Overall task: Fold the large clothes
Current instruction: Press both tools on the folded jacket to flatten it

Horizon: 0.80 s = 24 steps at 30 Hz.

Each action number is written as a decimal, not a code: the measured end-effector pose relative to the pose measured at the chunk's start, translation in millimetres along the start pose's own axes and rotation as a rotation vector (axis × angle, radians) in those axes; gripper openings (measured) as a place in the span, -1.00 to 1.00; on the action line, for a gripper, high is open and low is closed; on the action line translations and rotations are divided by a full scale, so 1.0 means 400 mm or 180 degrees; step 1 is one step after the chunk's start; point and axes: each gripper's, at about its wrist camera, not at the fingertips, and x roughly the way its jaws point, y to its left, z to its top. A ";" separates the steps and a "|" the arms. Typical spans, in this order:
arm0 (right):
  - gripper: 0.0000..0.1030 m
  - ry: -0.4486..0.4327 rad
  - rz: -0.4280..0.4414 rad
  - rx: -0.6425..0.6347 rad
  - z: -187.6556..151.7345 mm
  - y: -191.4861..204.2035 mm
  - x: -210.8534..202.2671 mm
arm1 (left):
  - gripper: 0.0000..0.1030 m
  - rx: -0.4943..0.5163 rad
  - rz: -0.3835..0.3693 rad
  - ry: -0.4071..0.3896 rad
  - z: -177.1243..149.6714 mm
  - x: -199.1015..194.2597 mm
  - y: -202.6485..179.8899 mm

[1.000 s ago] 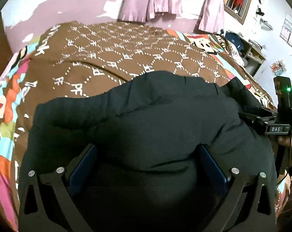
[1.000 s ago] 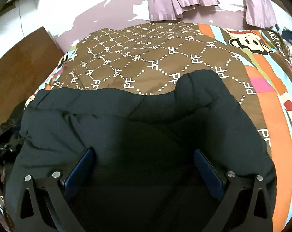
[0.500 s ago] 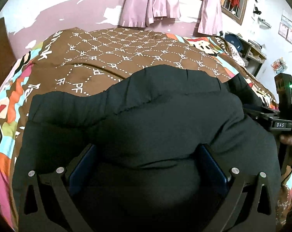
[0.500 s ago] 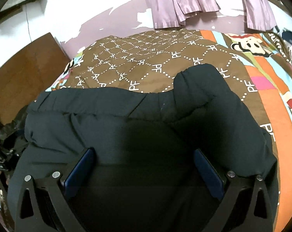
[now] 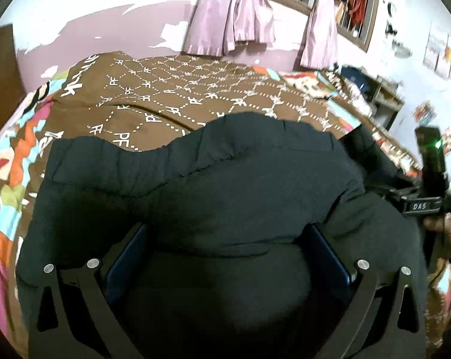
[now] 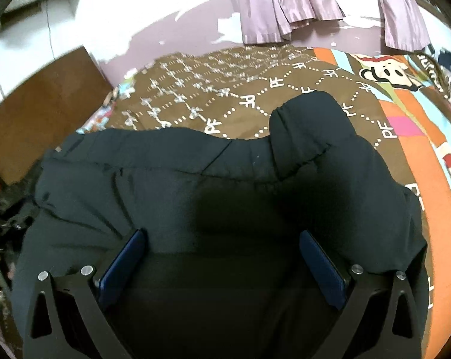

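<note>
A large black padded jacket (image 5: 225, 185) lies on the bed and fills the lower half of both views; it also shows in the right wrist view (image 6: 213, 197). My left gripper (image 5: 225, 257) is wide open, its blue pads (image 5: 126, 254) standing apart over the jacket's near part. My right gripper (image 6: 222, 257) is also wide open over the jacket, its pads (image 6: 123, 260) apart. A bulging fold or sleeve (image 6: 309, 125) rises at the jacket's far right. The right gripper's body (image 5: 428, 191) shows at the jacket's right edge in the left wrist view.
The bed carries a brown patterned blanket (image 5: 195, 95) over a colourful cartoon sheet (image 6: 404, 113). Pink curtains (image 5: 234, 18) hang on the far wall. A cluttered shelf (image 5: 371, 89) stands at the right. A wooden board (image 6: 40, 101) stands left of the bed.
Both cameras have tilted up and drawn back a little, so more wall and curtain show. The jacket's far edge sits lower in view. Both grippers stay open.
</note>
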 end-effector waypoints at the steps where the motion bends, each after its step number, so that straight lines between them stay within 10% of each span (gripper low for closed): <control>1: 1.00 -0.0045 0.0076 0.0041 -0.006 -0.008 -0.008 | 0.98 -0.0028 -0.0033 -0.0029 -0.001 -0.006 0.003; 12: 0.99 0.0042 0.0178 0.0077 0.008 -0.012 -0.045 | 0.98 -0.0159 -0.0015 0.0002 0.023 -0.032 0.008; 24: 0.99 -0.0611 -0.0853 0.0485 0.019 -0.089 -0.156 | 0.98 -0.0758 0.0235 -0.0307 0.030 -0.129 0.079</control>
